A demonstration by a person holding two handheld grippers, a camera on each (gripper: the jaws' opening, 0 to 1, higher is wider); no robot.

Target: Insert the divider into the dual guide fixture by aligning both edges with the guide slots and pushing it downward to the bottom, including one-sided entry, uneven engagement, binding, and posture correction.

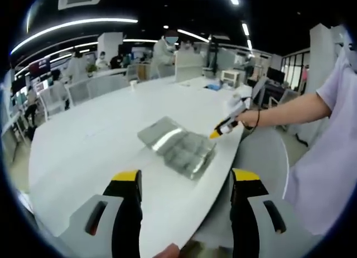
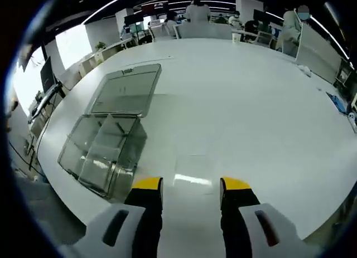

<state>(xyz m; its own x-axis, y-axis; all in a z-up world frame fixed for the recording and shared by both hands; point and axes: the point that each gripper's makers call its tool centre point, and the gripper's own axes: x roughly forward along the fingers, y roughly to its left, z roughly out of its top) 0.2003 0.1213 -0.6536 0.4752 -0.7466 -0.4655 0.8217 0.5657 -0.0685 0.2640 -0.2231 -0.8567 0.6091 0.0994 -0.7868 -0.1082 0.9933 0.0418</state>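
My right tongs point(image 2: 191, 184) sit parted and empty over the white worktop point(image 2: 251, 102); a thin clear sheet, apparently the divider point(image 2: 192, 170), lies flat just ahead of their tips. The clear guide fixture point(image 2: 103, 152) stands to their left, lid point(image 2: 125, 91) open flat behind it, upright panels inside. My left tongs point(image 1: 187, 177) are parted, empty, the fixture point(image 1: 177, 147) ahead.

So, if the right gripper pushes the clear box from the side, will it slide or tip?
The clear box sits low and wide on the smooth white table, so it would probably slide rather than tip. Its thin transparent walls look like light, stiff plastic, so it may skid easily. The open lid lies flat behind it and might drag or swing.
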